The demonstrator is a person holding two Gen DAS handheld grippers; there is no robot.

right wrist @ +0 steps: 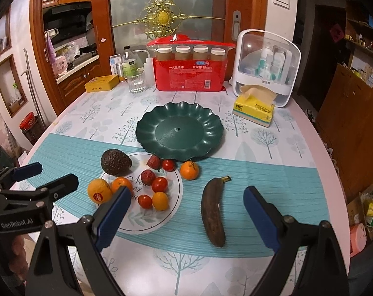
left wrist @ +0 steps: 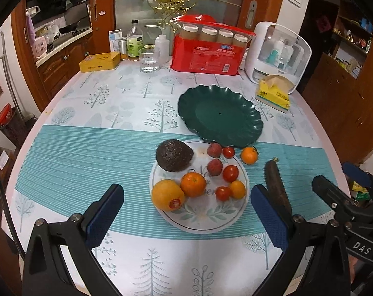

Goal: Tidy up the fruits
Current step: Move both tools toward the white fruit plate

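Your left gripper is spread wide and holds nothing, hovering near the white plate with the avocado at its 11 o'clock edge. Your right gripper is also wide apart and empty, the dark banana lying between its fingers. The green plate sits at 12 o'clock

both tools are matte black frames with triangular cut-outs, silver screws at the joints and blue ribbed pads on the fingers. the left tool carries white "genrobot.ai" lettering on its side, seen from the right wrist view. the right tool shows "das" in white on its body.
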